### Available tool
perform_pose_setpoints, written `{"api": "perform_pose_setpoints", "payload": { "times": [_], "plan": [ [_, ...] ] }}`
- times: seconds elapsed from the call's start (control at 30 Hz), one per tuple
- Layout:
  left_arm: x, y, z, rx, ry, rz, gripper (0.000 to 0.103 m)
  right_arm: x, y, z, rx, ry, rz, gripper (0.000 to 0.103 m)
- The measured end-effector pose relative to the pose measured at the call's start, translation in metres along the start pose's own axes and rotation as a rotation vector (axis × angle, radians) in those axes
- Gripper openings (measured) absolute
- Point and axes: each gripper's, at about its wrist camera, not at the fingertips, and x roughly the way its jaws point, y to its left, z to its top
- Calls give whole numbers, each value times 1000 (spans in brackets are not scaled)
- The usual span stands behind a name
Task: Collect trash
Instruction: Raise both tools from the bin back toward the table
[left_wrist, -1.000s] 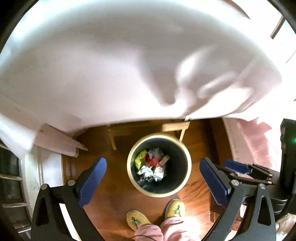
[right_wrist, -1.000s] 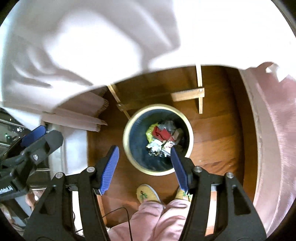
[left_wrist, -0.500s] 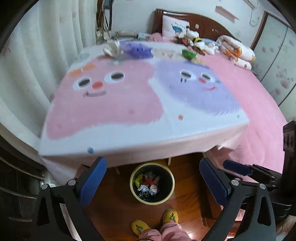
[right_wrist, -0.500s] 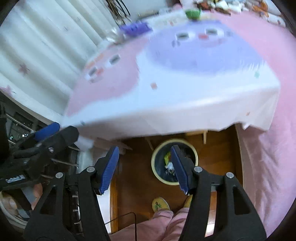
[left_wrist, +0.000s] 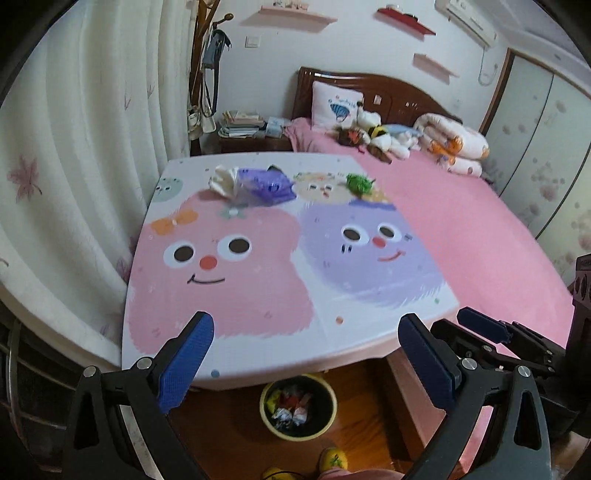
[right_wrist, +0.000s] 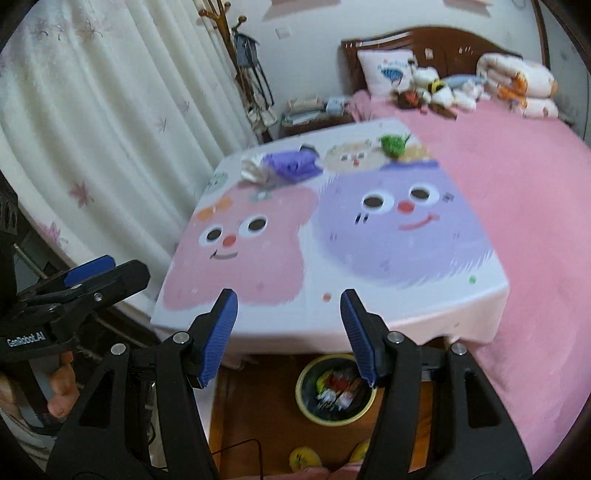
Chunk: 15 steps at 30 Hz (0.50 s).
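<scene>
Both claws, left (left_wrist: 304, 363) and right (right_wrist: 289, 334), gape wide and empty; best reach to the frame's upper centre, pinching the crumpled purple plastic bag (left_wrist: 266, 184) on the cartoon-printed worktop (left_wrist: 258, 288).

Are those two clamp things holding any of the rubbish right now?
No. The left gripper and the right gripper are both open with nothing between their pads, above the near table edge.

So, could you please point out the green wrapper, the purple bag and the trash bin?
green wrapper (left_wrist: 359, 182): left wrist view, its middle.
purple bag (left_wrist: 266, 184): left wrist view, its crumpled middle.
trash bin (left_wrist: 297, 436): left wrist view, its near yellow rim.
</scene>
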Motion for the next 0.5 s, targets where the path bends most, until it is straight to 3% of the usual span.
{"api": "perform_pose_setpoints", "payload": {
  "times": [0.23, 0.5],
  "plan": [
    [7, 14, 29, -11, -3, 3, 101, -4, 12, 44, -35, -58, -22, 55],
    [58, 42, 70, -109, 29, 91, 101, 47, -18, 103, -59, -49, -8, 55]
  ]
}}
